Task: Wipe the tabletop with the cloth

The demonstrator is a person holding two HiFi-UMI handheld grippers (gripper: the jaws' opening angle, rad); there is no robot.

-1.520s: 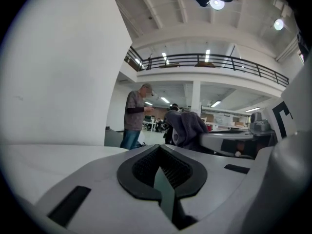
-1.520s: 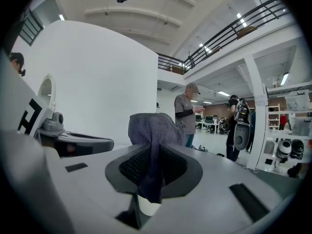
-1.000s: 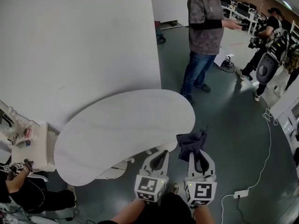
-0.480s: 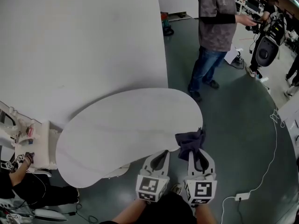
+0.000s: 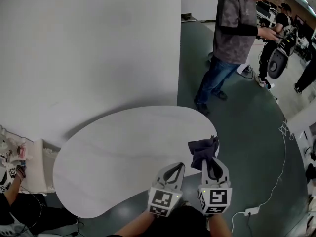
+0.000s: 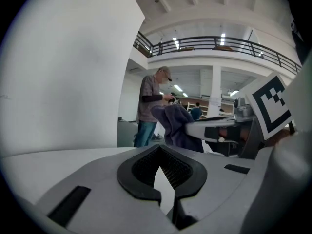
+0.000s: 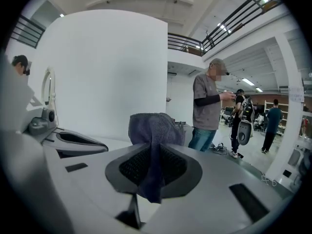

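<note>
At edge of tabletop (image 5: 123,147), cloth (image 5: 201,151) clamped

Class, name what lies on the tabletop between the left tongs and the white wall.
Nothing: the head view shows only bare tabletop between the left tongs and the wall.

I can read no words, brands or numbers anywhere. The nearest thing to a sign is the black-and-white square marker on each cube. One is the left cube (image 5: 162,200) on my left gripper (image 5: 176,167), the other the right cube (image 5: 216,198) on my right gripper (image 5: 209,161). Both show block patterns only, not letters or digits.
</note>
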